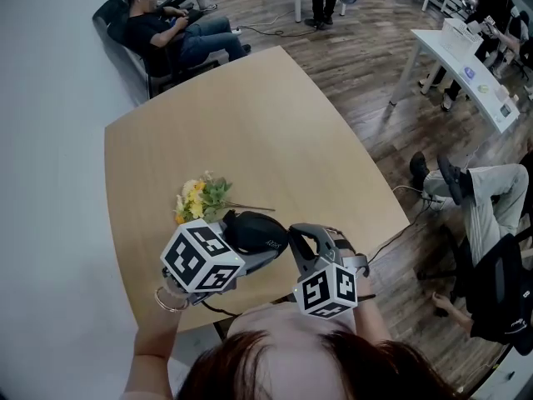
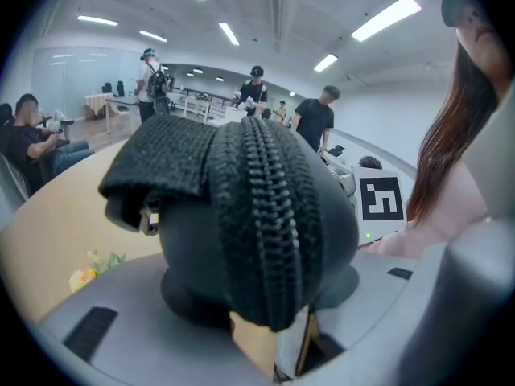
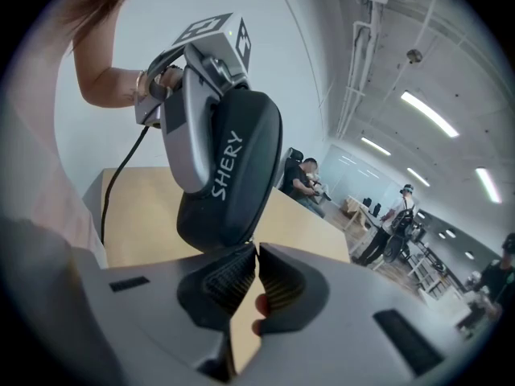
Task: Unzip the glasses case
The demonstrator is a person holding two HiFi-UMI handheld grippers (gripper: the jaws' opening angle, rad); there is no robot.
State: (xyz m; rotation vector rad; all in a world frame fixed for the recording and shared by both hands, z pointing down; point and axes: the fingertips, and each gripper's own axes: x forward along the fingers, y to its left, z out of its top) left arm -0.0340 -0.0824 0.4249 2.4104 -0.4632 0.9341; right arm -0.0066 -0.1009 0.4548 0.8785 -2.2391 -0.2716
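At the far left of my head view a person point(image 1: 171, 27) sits in a dark chair beyond the pale wooden worktop point(image 1: 250, 115). Closer to me, a small bunch of yellow flowers point(image 1: 200, 197) lies on the worktop near its front-left part.

Just right of the flowers, my left tool point(image 1: 248, 247) grips the black glasses case point(image 1: 256, 230), one grey jaw flat against each side. The case hangs in the air above the worktop's near edge. In the left gripper view the case stands end-on to the camera and its zipper point(image 2: 269, 207) runs down the middle, teeth meshed along the whole stretch I can see. Off to the left, a small metal zipper pull point(image 2: 150, 217) hangs under a knitted fabric flap point(image 2: 161, 163).

Moving right, my right tool point(image 3: 256, 254) sits just below the lower end of the case. Its ribbed jaws are closed, tips together right at the case's edge — whether they pinch any part of it I cannot tell. White lettering point(image 3: 227, 166) shows on the case's side there.

Farther right, off the worktop, a person in light trousers point(image 1: 475, 198) sits in a chair, and a white table point(image 1: 462, 65) stands beyond.
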